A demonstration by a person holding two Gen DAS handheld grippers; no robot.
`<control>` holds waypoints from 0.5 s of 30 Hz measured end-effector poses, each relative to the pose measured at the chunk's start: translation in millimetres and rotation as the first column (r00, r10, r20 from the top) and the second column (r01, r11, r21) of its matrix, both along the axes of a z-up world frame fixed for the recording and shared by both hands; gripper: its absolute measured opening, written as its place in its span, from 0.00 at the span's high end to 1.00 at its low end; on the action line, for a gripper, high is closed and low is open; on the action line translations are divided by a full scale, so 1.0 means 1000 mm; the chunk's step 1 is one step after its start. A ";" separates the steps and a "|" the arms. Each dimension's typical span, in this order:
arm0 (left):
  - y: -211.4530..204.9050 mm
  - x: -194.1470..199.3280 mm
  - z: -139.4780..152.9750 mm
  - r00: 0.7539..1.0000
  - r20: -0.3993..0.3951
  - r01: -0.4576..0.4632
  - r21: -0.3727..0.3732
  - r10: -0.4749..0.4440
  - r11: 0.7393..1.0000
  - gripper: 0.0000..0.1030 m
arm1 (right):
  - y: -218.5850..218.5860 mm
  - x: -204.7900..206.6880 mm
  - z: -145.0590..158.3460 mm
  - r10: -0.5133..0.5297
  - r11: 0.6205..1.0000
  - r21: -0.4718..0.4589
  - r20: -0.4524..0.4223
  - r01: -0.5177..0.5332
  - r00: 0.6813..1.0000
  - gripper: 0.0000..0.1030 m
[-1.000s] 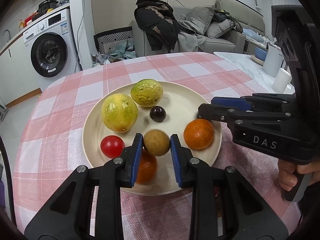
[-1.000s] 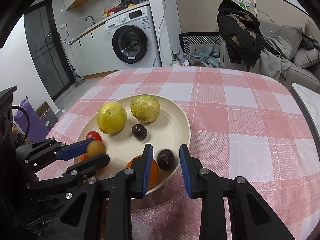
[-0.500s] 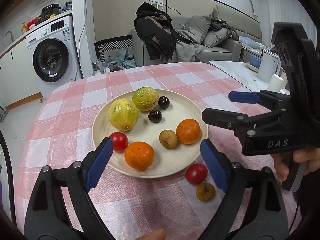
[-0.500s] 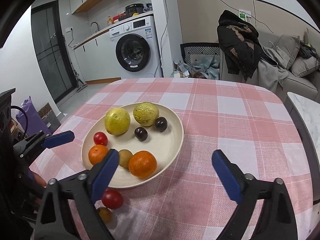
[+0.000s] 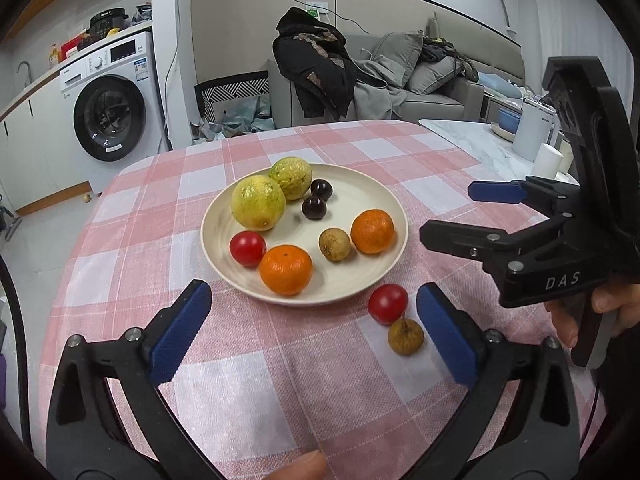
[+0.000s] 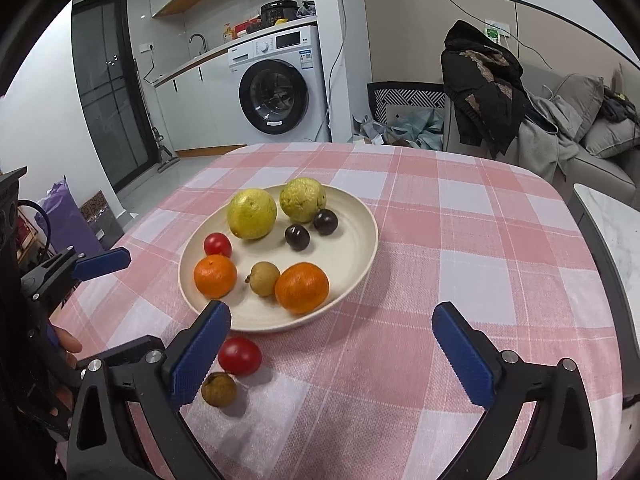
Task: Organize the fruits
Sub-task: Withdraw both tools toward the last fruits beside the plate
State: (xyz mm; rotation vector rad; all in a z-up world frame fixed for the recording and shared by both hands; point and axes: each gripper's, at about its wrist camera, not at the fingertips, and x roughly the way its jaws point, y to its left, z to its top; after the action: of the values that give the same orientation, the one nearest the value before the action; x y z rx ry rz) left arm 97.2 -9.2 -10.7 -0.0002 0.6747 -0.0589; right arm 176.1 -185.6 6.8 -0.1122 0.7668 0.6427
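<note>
Left gripper (image 5: 314,330): fingers wide open, just been opening, nothing between them, hanging over the near tabletop (image 5: 280,380).
Right gripper (image 6: 336,354): fingers also wide open, just been opening, nothing held, above the cloth near the plate's front edge.
Plate (image 5: 360,196): cream, round, in the middle of the pink checked cloth.
On the plate: yellow lemon (image 5: 258,208) and greenish bumpy lemon (image 5: 290,178) at the far left, touching; two dark cherries (image 5: 318,199) just right of them; red cherry tomato (image 5: 247,248) at the near left; two tangerines (image 5: 285,269), near and right; brown longan (image 5: 334,244) between them.
Still off the plate: second cherry tomato (image 5: 387,304) and second longan (image 5: 405,336), touching or almost, just by the plate's near right edge.
Step in hand, a guess: picking up one of those two.
Doing it well: take one at a time; come down from above; put one finger on each side of the middle; squeeze softly, since the tomato is soft; watch for the other fruit rolling away.
Which way things point: tomato and longan nearly round, so no real long side; loose longan's little stem points up and far; yellow lemon's tip points near, long side running near to far.
</note>
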 end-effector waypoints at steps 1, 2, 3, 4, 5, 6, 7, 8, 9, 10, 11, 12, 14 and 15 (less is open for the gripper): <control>0.001 -0.002 -0.001 1.000 -0.001 -0.003 -0.005 0.003 1.000 0.01 | 0.000 -0.002 -0.001 0.003 1.000 -0.001 -0.003 -0.003 1.000 0.00; 0.003 -0.004 -0.001 1.000 -0.004 -0.007 -0.011 0.007 1.000 0.01 | -0.001 -0.005 -0.001 0.005 1.000 -0.003 -0.007 -0.006 1.000 0.00; 0.004 -0.006 -0.002 1.000 -0.006 -0.014 -0.015 0.014 1.000 0.01 | -0.001 -0.007 -0.002 0.008 1.000 -0.008 -0.011 -0.009 1.000 0.00; 0.006 -0.008 -0.003 1.000 -0.007 -0.020 -0.021 0.020 1.000 0.01 | -0.001 -0.009 -0.004 0.012 1.000 -0.017 -0.015 -0.013 1.000 0.00; 0.007 -0.010 -0.004 1.000 -0.008 -0.024 -0.027 0.024 0.999 0.01 | 0.000 -0.011 -0.005 0.017 0.999 -0.030 -0.019 -0.017 1.000 0.00; 0.008 -0.011 -0.004 1.000 -0.009 -0.025 -0.031 0.025 0.999 0.01 | 0.001 -0.013 -0.007 0.020 0.999 -0.041 -0.018 -0.020 1.000 0.00; 0.010 -0.012 -0.004 1.000 -0.011 -0.028 -0.034 0.028 0.999 0.01 | 0.002 -0.014 -0.008 0.023 0.998 -0.051 -0.015 -0.023 1.000 0.00; 0.011 -0.013 -0.005 0.999 -0.015 -0.031 -0.038 0.030 0.999 0.01 | 0.003 -0.016 -0.010 0.025 0.998 -0.062 -0.014 -0.025 1.000 0.00; 0.011 -0.014 -0.006 0.999 -0.019 -0.029 -0.041 0.029 0.999 0.01 | 0.004 -0.016 -0.012 0.024 0.997 -0.071 -0.017 -0.025 1.000 0.00; 0.011 -0.016 -0.007 0.999 -0.022 -0.027 -0.045 0.026 0.999 0.01 | 0.004 -0.016 -0.014 0.023 0.997 -0.078 -0.022 -0.025 0.999 0.00; 0.010 -0.016 -0.009 0.999 -0.028 -0.022 -0.043 0.021 0.999 0.01 | 0.003 -0.015 -0.015 0.023 0.996 -0.083 -0.026 -0.026 0.999 0.00; 0.009 -0.017 -0.010 0.999 -0.033 -0.019 -0.039 0.017 0.999 0.01 | 0.002 -0.015 -0.015 0.021 0.996 -0.085 -0.029 -0.024 0.999 0.00; 0.004 -0.017 -0.012 0.999 -0.041 -0.006 -0.028 0.005 1.000 0.01 | -0.001 -0.014 -0.016 0.019 0.996 -0.087 -0.039 -0.023 0.999 0.00; 0.002 -0.017 -0.013 0.999 -0.047 -0.001 -0.024 0.000 1.000 0.01 | -0.002 -0.014 -0.017 0.019 0.996 -0.091 -0.045 -0.023 0.999 0.00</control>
State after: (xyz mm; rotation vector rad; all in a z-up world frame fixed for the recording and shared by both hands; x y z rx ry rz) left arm 80.5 -7.5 -24.0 -0.0251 0.7205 -0.0663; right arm 162.5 -187.8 -10.1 -0.1904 0.8388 0.6322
